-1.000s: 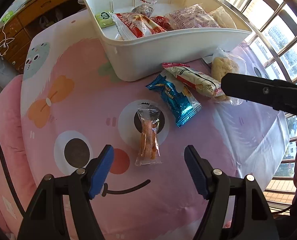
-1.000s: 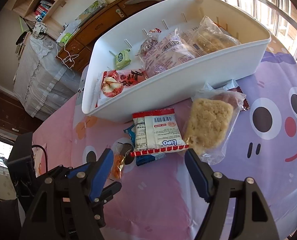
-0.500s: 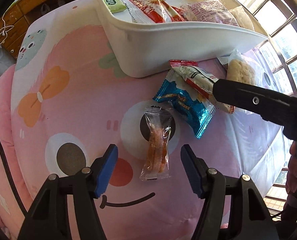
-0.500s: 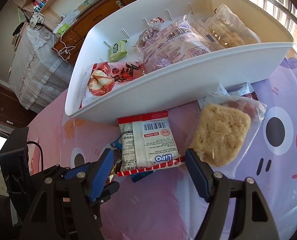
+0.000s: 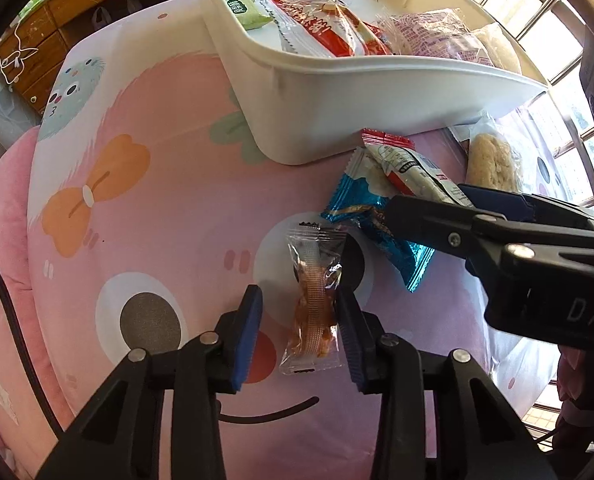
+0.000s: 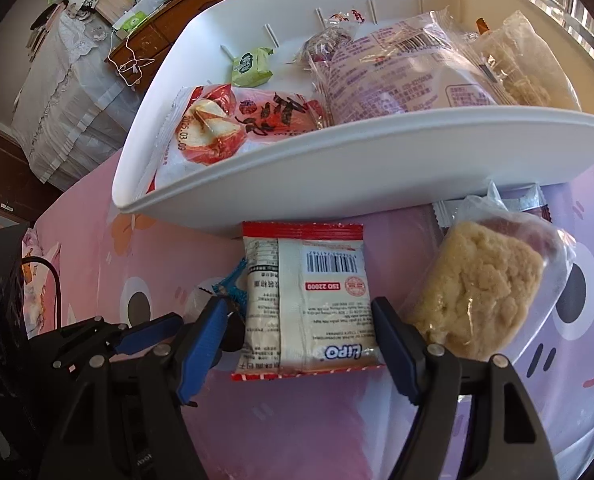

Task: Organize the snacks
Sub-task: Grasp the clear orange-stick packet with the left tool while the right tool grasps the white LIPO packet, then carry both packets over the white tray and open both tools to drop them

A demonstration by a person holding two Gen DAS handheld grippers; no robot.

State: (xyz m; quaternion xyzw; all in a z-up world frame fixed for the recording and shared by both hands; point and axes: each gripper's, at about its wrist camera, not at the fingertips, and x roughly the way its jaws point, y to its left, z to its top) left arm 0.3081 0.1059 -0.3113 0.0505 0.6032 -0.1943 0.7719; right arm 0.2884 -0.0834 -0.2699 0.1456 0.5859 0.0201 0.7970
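Observation:
A white bin (image 5: pixel 337 112) holds several snack packs on the pink tablecloth; it also shows in the right wrist view (image 6: pixel 357 168). My left gripper (image 5: pixel 299 334) is open, its fingers on either side of a clear packet with an orange snack (image 5: pixel 315 304). The right finger touches the packet, the left one stands apart. My right gripper (image 6: pixel 299 342) is open around a white and red Lipo packet (image 6: pixel 309 300) lying on the cloth. The Lipo packet (image 5: pixel 413 172) rests on a blue foil packet (image 5: pixel 377 224). The right gripper's arm (image 5: pixel 497 232) crosses the left wrist view.
A clear bag with a crumbly yellow cake (image 6: pixel 481 288) lies right of the Lipo packet, also seen in the left wrist view (image 5: pixel 493 160). A silver-edged wrapper (image 6: pixel 533 200) lies behind it by the bin. Wooden drawers (image 5: pixel 49 32) stand beyond the table. Windows (image 5: pixel 557 20) are at right.
Both grippers have moved forward and down. The left fingers have narrowed around the orange snack packet. The right gripper now straddles the Lipo packet.

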